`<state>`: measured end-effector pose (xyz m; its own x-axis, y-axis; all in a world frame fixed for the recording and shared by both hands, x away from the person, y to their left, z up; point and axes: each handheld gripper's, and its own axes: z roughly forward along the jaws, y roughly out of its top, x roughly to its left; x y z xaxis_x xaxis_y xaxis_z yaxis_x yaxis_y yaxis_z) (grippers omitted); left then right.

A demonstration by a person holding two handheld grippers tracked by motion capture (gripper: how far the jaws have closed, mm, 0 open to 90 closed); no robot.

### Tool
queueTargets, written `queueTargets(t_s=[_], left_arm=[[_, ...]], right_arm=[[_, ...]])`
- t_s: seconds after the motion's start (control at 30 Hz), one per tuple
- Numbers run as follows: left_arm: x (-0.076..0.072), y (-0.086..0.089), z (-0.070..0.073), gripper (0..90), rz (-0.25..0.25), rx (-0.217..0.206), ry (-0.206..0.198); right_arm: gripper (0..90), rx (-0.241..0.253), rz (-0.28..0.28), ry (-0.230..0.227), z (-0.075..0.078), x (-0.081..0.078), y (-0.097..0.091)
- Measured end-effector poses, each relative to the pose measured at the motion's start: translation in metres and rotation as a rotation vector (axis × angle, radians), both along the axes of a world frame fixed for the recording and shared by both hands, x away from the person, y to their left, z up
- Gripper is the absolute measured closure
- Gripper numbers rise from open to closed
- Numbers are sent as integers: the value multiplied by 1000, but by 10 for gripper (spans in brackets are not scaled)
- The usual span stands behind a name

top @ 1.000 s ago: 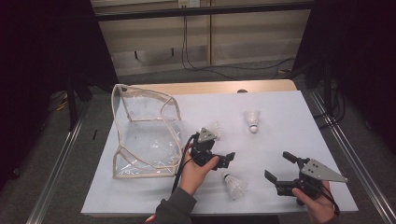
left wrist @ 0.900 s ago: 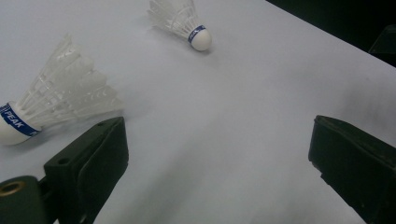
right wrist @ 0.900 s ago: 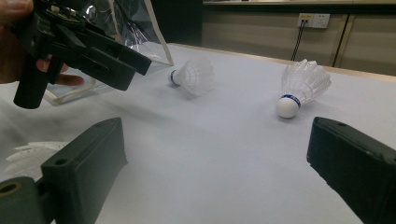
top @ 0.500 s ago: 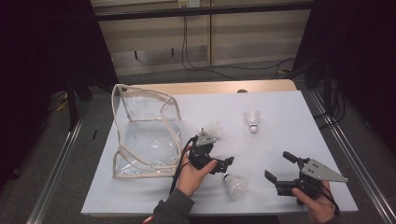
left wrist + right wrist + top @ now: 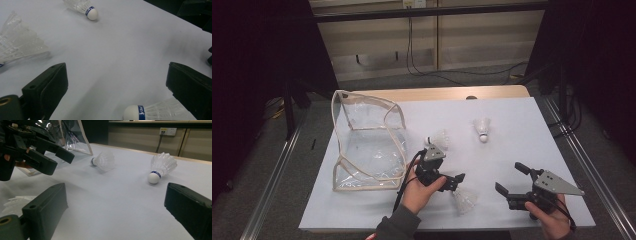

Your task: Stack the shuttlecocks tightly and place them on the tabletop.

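Observation:
Three white shuttlecocks lie on the white table [image 5: 522, 125]. One [image 5: 464, 200] is near the front edge, one [image 5: 441, 140] lies beside the clear bag [image 5: 367, 145], and one [image 5: 482, 129] is farther back. My left gripper [image 5: 448, 169] is open just above the near shuttlecock [image 5: 155, 112], whose cork tip lies beside its right jaw. The other two shuttlecocks [image 5: 20, 46] [image 5: 82, 6] lie ahead of it. My right gripper [image 5: 517, 182] is open and empty at the front right, facing the two far shuttlecocks [image 5: 105, 160] [image 5: 161, 167] and the left gripper [image 5: 37, 150].
The clear plastic bag [image 5: 72, 135] stands open on the table's left half. A wooden strip [image 5: 452, 92] runs along the table's far edge. Metal rails [image 5: 277, 170] flank both sides. Bare table lies between the two grippers.
My left gripper has shifted slightly toward the front edge, closer to the near shuttlecock. The right gripper has stayed put.

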<state>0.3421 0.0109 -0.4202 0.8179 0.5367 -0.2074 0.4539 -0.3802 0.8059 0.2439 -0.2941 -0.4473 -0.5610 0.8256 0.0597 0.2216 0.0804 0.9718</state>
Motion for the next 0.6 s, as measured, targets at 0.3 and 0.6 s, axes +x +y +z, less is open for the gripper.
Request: queueTargets(t_s=[0.3,0.6], left_arm=[[-5,1,-2,42,-18,-1,5],[-13,1,1,43,-47,-9,3]], right_arm=[[36,-4,0,-2,0,0,0],[36,-5,1,-4,0,0,0]])
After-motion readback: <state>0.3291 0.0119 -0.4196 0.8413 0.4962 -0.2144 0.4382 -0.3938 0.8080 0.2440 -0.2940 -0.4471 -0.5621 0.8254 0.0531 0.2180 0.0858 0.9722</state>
